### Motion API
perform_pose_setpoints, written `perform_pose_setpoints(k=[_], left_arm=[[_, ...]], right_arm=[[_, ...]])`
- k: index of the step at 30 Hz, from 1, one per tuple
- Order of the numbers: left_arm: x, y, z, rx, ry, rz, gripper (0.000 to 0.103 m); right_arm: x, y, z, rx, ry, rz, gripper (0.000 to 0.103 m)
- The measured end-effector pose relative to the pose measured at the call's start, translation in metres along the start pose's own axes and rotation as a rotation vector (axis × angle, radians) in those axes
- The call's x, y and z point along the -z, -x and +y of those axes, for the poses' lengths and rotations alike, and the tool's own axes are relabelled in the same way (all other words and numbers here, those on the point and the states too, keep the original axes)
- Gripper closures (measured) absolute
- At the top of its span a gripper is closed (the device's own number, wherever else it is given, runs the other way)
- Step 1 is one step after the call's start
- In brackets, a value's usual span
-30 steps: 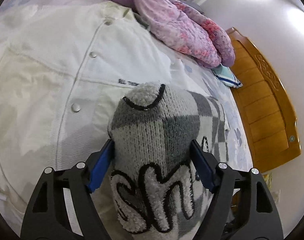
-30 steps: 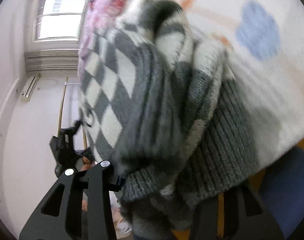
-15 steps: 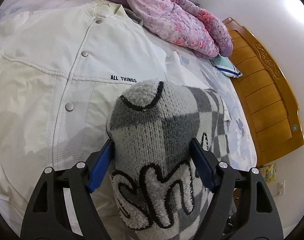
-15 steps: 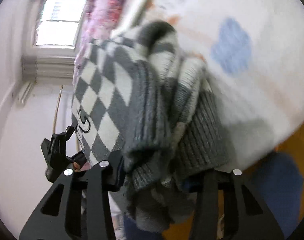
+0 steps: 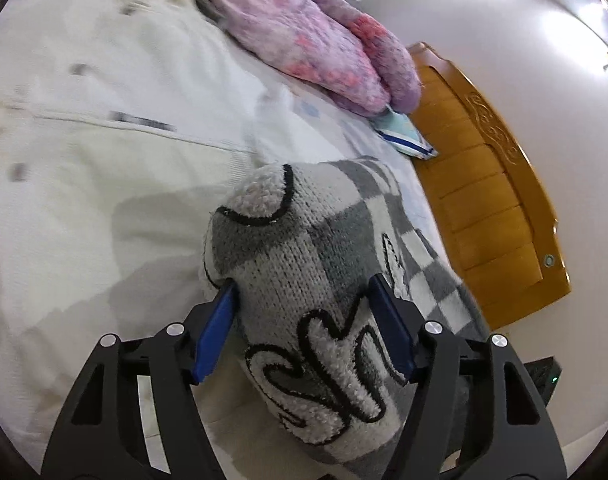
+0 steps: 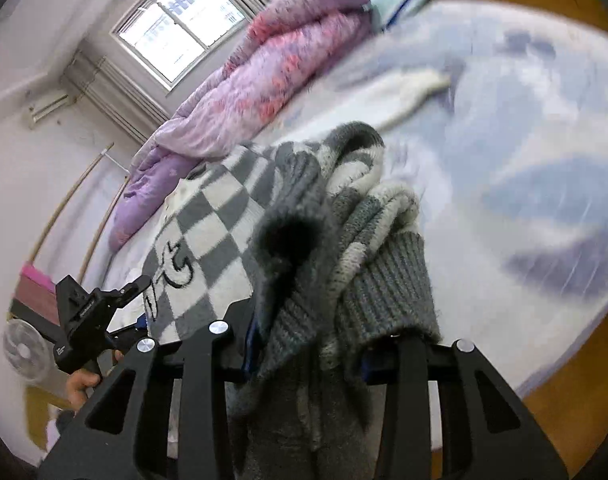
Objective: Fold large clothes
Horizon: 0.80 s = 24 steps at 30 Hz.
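Since a second ago my right hand has lifted and rolled, so its view now takes in the whole bed point(image 6: 544, 128) and the window point(image 6: 179, 16) beyond. Across the bed lies a white jacket point(image 5: 83, 184), with a pink and purple quilt point(image 5: 304, 36) bunched toward the wooden headboard point(image 5: 500, 208). Stretched between my hands above the bed is the grey checkered sweater point(image 5: 304, 280). My left gripper point(image 5: 304, 328) is closing, both blue pads against a thick fold of it. My right gripper point(image 6: 308, 356) is closing too, clamped on the bunched ribbed hem.
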State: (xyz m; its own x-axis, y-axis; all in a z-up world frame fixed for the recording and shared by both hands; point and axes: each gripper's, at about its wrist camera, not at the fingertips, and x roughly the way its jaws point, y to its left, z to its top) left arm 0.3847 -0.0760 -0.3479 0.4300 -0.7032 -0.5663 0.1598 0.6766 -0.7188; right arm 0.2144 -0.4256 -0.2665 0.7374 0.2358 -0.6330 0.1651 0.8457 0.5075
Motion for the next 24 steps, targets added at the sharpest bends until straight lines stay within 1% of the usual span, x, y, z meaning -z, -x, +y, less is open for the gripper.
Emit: perform_pose_setpoints(k=[3,4,5,6,7,8,9,11,12,14,16,17,18,19,20,21,22,23,24], left_arm=[[-0.004,-0.039,-0.033,0.05,-0.025,0.022,0.04],[-0.005,-0.055,-0.049,0.058,-0.053,0.026,0.046],[-0.007,-0.069,-0.066,0.095,-0.087,0.019,0.049],[-0.008,-0.079,-0.081,0.128,-0.12,0.019,0.057],[-0.009,-0.093,-0.1,0.129,-0.157,0.034,0.057],[-0.01,-0.113,-0.123,0.103,-0.201,0.077,0.057],[-0.009,-0.123,-0.133,0.097,-0.215,0.094,0.057],[-0.007,-0.138,-0.147,0.049,-0.238,0.133,0.057],[-0.003,-0.142,-0.151,0.042,-0.254,0.15,0.056],[0.003,-0.137,-0.153,0.009,-0.309,0.152,0.056],[0.008,-0.128,-0.149,-0.021,-0.342,0.147,0.055],[0.009,-0.119,-0.145,-0.029,-0.343,0.136,0.054],[0.008,-0.113,-0.139,-0.03,-0.335,0.125,0.043],[0.008,-0.101,-0.132,-0.052,-0.316,0.095,0.025],[0.007,-0.087,-0.122,-0.078,-0.294,0.046,0.021],[0.008,-0.075,-0.113,-0.082,-0.283,0.022,0.017],[0.009,-0.07,-0.104,-0.099,-0.262,0.015,0.015],[0.012,-0.067,-0.095,-0.101,-0.235,0.027,0.015],[0.015,-0.071,-0.088,-0.092,-0.208,0.061,0.015]], right_arm=[[-0.015,0.025,-0.034,0.028,-0.027,-0.093,0.07],[-0.016,0.031,-0.045,0.029,-0.052,-0.124,0.07],[-0.015,0.038,-0.059,0.033,-0.084,-0.165,0.07],[-0.011,0.041,-0.071,0.063,-0.103,-0.179,0.07],[-0.007,0.04,-0.081,0.086,-0.129,-0.173,0.07],[0.002,0.037,-0.096,0.096,-0.17,-0.155,0.07],[0.014,0.032,-0.111,0.1,-0.214,-0.127,0.07],[0.036,0.026,-0.128,0.114,-0.275,-0.076,0.07],[0.055,0.019,-0.136,0.128,-0.311,-0.049,0.069],[0.077,0.019,-0.145,0.111,-0.369,-0.047,0.069],[0.083,0.027,-0.146,0.111,-0.388,-0.061,0.069],[0.084,0.028,-0.145,0.112,-0.392,-0.062,0.069],[0.084,0.028,-0.144,0.114,-0.389,-0.06,0.069],[0.082,0.029,-0.145,0.119,-0.382,-0.059,0.069],[0.081,0.028,-0.147,0.117,-0.388,-0.053,0.069],[0.078,0.027,-0.146,0.109,-0.403,-0.05,0.069],[0.078,0.029,-0.15,0.095,-0.416,-0.047,0.069],[0.078,0.03,-0.15,0.091,-0.418,-0.048,0.068],[0.08,0.03,-0.15,0.093,-0.418,-0.053,0.068]])
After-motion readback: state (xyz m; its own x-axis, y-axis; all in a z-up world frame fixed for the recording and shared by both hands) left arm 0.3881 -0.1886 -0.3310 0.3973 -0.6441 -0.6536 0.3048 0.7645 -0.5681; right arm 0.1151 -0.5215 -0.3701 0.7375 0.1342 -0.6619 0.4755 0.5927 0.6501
